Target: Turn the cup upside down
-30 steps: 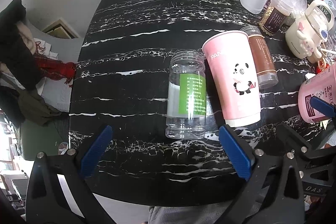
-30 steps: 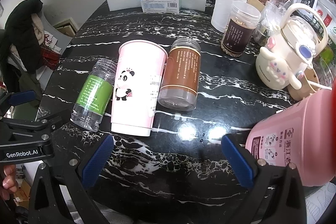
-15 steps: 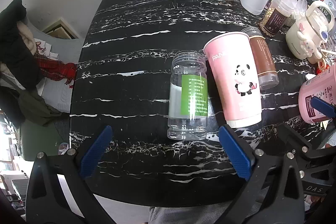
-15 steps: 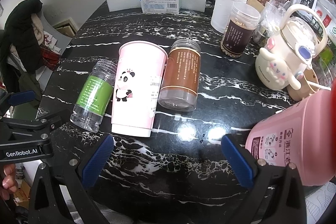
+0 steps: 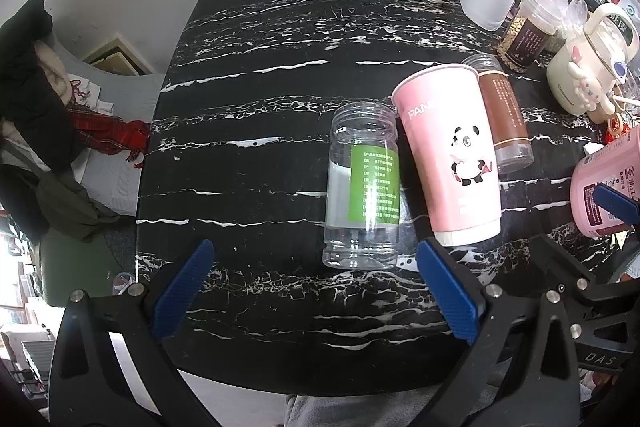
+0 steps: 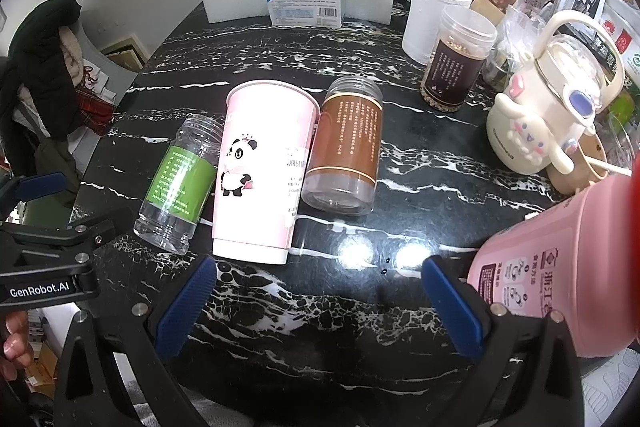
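Observation:
A pink paper cup with a panda (image 5: pixel 452 151) (image 6: pixel 260 171) lies on its side on the black marble table (image 5: pixel 256 171), mouth away from me. A clear jar with a green label (image 5: pixel 366 183) (image 6: pixel 180 183) lies to its left and a brown-labelled jar (image 5: pixel 504 119) (image 6: pixel 346 147) to its right, both touching it. My left gripper (image 5: pixel 316 291) is open and empty, just short of the clear jar's base. My right gripper (image 6: pixel 320 303) is open and empty, near the cup's base and to its right.
A pink canister (image 6: pixel 560 279) stands at the right front, close to my right gripper's right finger. A white character kettle (image 6: pixel 544 119), jars, a white tub (image 6: pixel 436 11) and packets crowd the back right. A blue-white box (image 6: pixel 306 3) leans on a white board behind.
The left wrist view has shifted slightly; the jars and cup sit a little further right and lower in it. The right gripper and all objects are still.

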